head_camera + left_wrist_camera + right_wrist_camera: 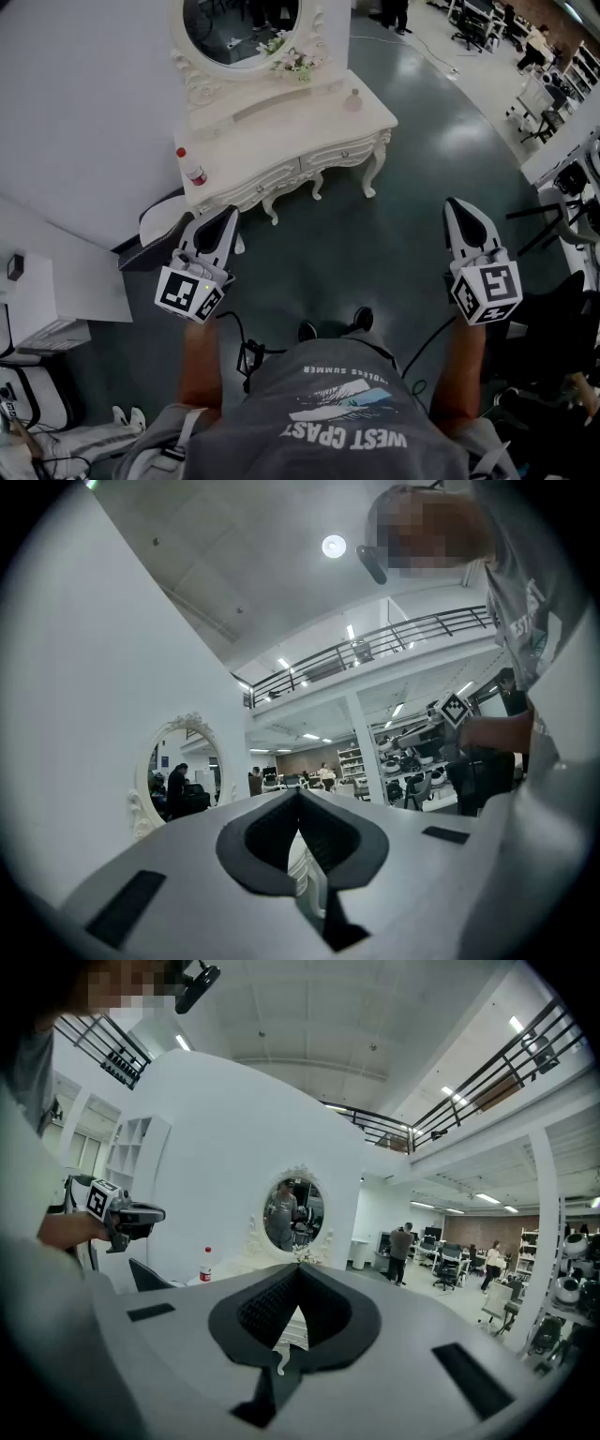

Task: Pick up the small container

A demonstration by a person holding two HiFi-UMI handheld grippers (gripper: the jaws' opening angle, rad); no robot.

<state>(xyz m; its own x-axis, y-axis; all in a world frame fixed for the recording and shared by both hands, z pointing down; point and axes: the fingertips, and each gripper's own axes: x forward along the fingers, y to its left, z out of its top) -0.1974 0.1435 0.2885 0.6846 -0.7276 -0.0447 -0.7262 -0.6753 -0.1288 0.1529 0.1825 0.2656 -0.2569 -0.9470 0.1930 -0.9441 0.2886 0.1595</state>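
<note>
A small pale container [353, 99] stands on the right end of a white dressing table [281, 131], far ahead of both grippers. My left gripper [229, 216] is held in the air short of the table's front left, with its jaws shut and nothing between them [299, 793]. My right gripper [457, 205] hangs over the floor to the right of the table, also shut and empty [300, 1267]. The right gripper view shows the table's oval mirror [292, 1213], but the container is hidden there.
A bottle with a red cap [193, 170] stands at the table's left end. Flowers [295, 64] lie under the mirror [242, 28]. A dark chair [155, 232] sits left of the table, a white cabinet [42, 300] further left. Office chairs and stands [562, 187] crowd the right.
</note>
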